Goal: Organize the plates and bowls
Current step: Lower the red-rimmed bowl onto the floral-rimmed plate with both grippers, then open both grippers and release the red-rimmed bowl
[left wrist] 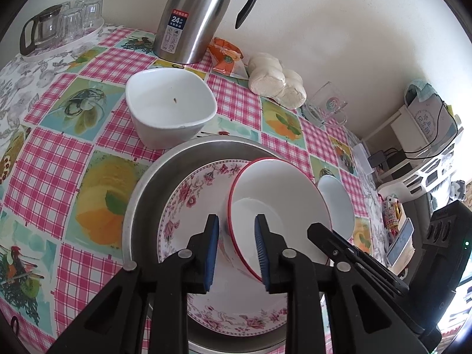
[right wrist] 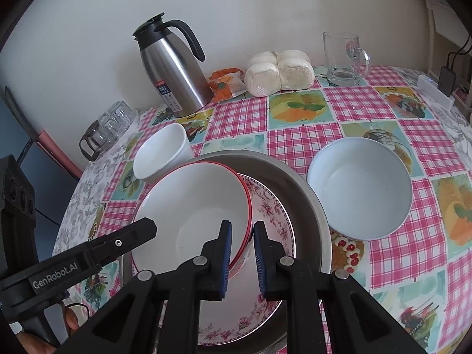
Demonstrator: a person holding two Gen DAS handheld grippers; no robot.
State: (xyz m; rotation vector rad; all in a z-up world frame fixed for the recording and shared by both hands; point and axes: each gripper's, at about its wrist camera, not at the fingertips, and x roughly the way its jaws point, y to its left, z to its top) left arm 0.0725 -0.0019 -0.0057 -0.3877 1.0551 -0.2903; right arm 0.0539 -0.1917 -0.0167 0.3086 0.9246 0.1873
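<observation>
A white bowl with a red rim (left wrist: 280, 194) (right wrist: 191, 200) sits over a floral plate (left wrist: 188, 200) (right wrist: 274, 215) inside a round metal basin (left wrist: 153, 183) (right wrist: 309, 200). My left gripper (left wrist: 236, 221) straddles the bowl's left rim, with a sliver of plate showing between the outer pad and the rim. My right gripper (right wrist: 242, 227) is shut on the bowl's right rim, one pad inside and one outside. A white squarish bowl (left wrist: 171, 100) (right wrist: 160, 153) stands behind the basin. A pale blue bowl (right wrist: 360, 188) (left wrist: 336, 203) stands to its right.
A steel thermos jug (left wrist: 191, 20) (right wrist: 174, 67), an orange packet (right wrist: 227, 84), a bag of buns (right wrist: 277, 70) and a glass mug (right wrist: 342, 59) line the wall. A tray of glasses (left wrist: 65, 26) stands far left. Shelves with clutter (left wrist: 419, 153) stand past the table's right edge.
</observation>
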